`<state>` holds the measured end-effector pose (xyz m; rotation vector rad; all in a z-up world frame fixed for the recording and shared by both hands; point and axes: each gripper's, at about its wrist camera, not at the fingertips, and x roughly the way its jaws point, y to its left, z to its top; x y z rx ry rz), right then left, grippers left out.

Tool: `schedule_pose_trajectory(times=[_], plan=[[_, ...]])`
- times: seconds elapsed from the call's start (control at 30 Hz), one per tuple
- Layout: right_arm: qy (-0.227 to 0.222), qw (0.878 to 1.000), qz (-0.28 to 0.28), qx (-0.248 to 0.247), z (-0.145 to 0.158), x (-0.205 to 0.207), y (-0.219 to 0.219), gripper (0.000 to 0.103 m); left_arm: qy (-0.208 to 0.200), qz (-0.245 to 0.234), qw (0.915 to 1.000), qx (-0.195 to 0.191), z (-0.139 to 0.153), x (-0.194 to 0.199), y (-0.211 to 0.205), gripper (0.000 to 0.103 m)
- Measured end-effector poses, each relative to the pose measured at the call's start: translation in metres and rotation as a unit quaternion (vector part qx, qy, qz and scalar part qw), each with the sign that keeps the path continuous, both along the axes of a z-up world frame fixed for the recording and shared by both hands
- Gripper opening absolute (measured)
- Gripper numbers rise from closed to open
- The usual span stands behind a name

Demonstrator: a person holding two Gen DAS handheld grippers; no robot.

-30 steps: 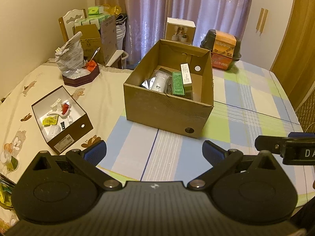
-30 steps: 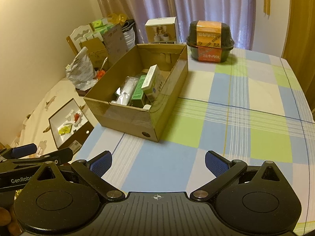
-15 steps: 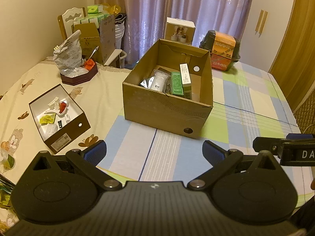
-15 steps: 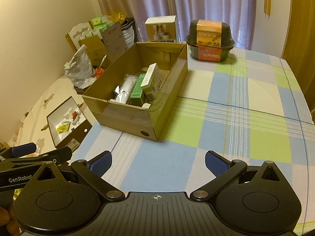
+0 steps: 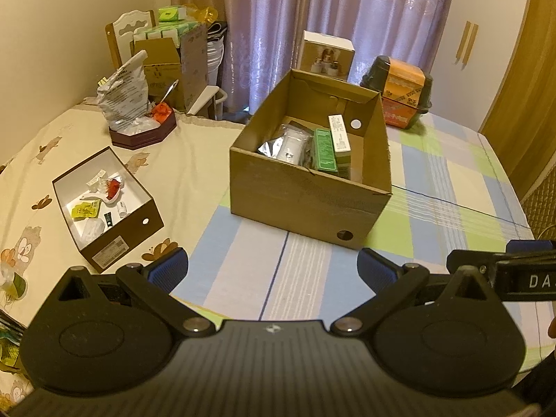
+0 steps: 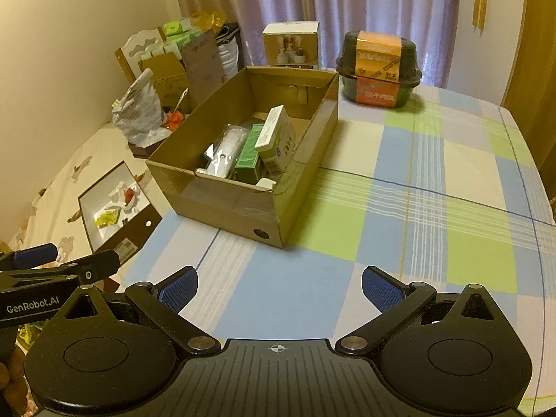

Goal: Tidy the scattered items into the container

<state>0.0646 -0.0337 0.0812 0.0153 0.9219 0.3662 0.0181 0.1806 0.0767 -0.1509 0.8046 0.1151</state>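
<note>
Nearest the cameras, the left gripper [image 5: 272, 271] hangs above the near edge of the table with its blue-padded fingers [image 5: 168, 272] spread wide and nothing between them. The right gripper [image 6: 279, 288] sits just beside it at about the same height, likewise splayed apart and empty; each one appears at the edge of the other's view. Below them lies the checked tablecloth [image 6: 434, 215] in blue, green and white squares, bare in the area under the fingers.

Farther in, at the middle of the table, stands the open cardboard box [image 5: 309, 205], one corner turned towards the grippers, with a round hole low in its near wall. Inside it lie a silver pouch [image 5: 288, 144], a green carton [image 5: 325, 151] and a pale carton [image 6: 274, 135] that leans tilted against the others. A small white item [image 6: 266, 183] shows at the near inner corner; what it is cannot be told.

To the left of the box, well apart from it on a cream cloth with printed figures, rests a shallow dark tray [image 5: 121, 229] with a white inside that holds small packets, one yellow and one red. Beyond that sits a dark dish [image 5: 146, 135] carrying a crumpled printed bag [image 5: 123, 97].

At the far edge of the table stand a white product box [image 6: 290, 47] and a black lidded container with an orange band [image 6: 378, 69]. Behind everything hang purple curtains [image 5: 330, 10], with stacked cartons and a chair in the left corner.
</note>
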Motion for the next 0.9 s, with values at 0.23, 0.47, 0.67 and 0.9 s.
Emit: schedule_pose_trajectory(times=[0.23,0.47,0.67,0.9], plan=[[-0.002,1.000,0.006,-0.005,-0.0004,-0.0016,0.0072,0.103,-0.001,0.003,1.0000,-0.007,-0.0013,-0.0005,0.0066,0.102],[-0.003,1.000,0.007,-0.005,-0.0013,-0.0015,0.0089,0.103,-0.002,0.004,1.0000,-0.005,-0.0021,-0.0007,0.0070,0.102],[-0.001,1.000,0.006,-0.003,-0.0018,-0.0009,0.0066,0.103,0.001,0.002,1.0000,-0.004,-0.0041,-0.0002,0.0065,0.102],[0.003,1.000,0.005,0.002,-0.0031,-0.0015,0.0021,0.103,-0.011,0.002,0.9999,-0.002,-0.0030,-0.0042,0.0019,0.102]])
